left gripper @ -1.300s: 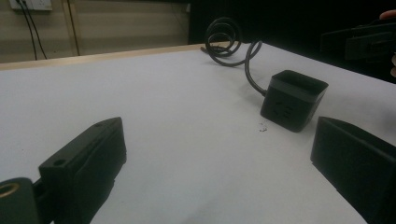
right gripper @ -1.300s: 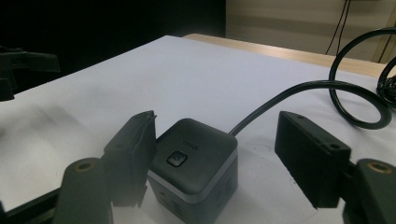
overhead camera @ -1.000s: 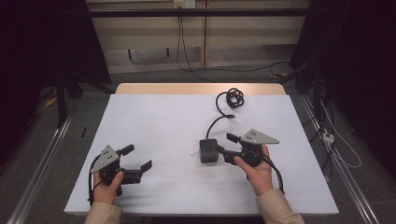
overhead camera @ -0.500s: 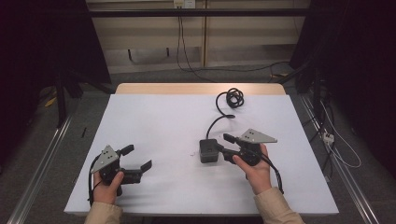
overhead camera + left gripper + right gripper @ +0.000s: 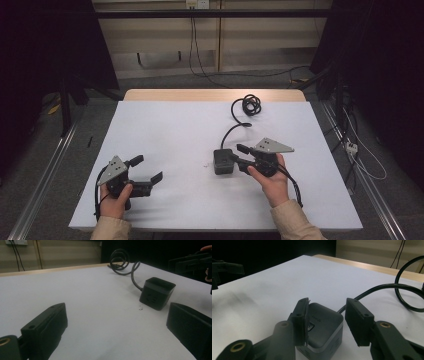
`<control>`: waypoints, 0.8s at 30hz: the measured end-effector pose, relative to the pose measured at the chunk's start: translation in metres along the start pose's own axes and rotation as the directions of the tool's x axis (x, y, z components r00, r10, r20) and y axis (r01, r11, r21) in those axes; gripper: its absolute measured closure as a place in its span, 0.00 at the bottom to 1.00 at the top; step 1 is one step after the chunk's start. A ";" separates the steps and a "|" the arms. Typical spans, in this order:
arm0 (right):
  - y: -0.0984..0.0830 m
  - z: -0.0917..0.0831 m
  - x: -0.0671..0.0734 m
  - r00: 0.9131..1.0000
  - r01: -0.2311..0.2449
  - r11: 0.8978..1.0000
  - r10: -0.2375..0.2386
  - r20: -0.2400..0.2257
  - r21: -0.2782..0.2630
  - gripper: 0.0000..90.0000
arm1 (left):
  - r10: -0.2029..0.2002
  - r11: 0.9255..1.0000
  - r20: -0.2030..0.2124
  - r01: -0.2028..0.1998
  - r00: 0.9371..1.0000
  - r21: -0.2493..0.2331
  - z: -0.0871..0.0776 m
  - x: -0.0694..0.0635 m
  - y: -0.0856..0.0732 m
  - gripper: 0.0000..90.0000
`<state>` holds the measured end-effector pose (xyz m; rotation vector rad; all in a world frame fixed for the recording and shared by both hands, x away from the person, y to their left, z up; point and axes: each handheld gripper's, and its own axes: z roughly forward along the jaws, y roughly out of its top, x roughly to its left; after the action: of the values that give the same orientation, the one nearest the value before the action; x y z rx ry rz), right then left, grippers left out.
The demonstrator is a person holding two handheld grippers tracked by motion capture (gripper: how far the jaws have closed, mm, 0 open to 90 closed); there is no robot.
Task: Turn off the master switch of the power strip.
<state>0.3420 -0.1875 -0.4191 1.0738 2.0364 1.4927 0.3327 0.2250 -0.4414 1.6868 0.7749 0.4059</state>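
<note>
A black cube-shaped adapter [image 5: 223, 161] [image 5: 157, 293] [image 5: 324, 325] sits on the white table, right of the middle. Its black cable [image 5: 231, 131] runs back to a coil [image 5: 250, 105] [image 5: 120, 261]. My right gripper [image 5: 236, 153] [image 5: 327, 307] lies low beside the cube with the cube's near end between its jaws. The jaws have just been closing. One pad [image 5: 302, 315] is at the cube's side, while the other pad [image 5: 357, 322] still stands off it. My left gripper [image 5: 147, 168] [image 5: 117, 322] rests open at the front left, with nothing between its jaws.
The white table top [image 5: 175, 130] has a wooden strip along its far edge [image 5: 215, 95]. Dark frames and floor cables surround the table. My right gripper [image 5: 190, 261] shows at the far right of the left gripper view.
The right gripper's jaws have narrowed around the cube. Both hands and the cube have stayed where they were.
</note>
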 end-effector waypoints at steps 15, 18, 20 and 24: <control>0.001 0.003 0.002 1.000 0.002 1.000 -0.002 -0.025 0.013 0.72 | -0.001 1.000 0.000 0.001 1.000 0.000 0.000 0.000 0.000 0.03; 0.001 0.004 0.002 1.000 0.000 1.000 0.000 -0.030 0.014 0.75 | 0.000 1.000 0.002 0.000 1.000 -0.001 0.000 0.000 0.000 0.03; 0.001 0.004 0.002 1.000 -0.004 1.000 0.005 -0.031 0.013 0.76 | 0.000 1.000 0.000 0.000 1.000 0.001 0.000 0.000 0.000 0.03; 0.002 0.006 0.002 0.999 -0.010 1.000 0.011 -0.037 0.016 0.78 | -0.002 1.000 -0.001 0.002 1.000 0.000 0.000 0.000 0.000 0.03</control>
<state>0.3450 -0.1821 -0.4194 1.0720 2.0738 1.5158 0.3324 0.2249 -0.4414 1.6864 0.7768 0.4053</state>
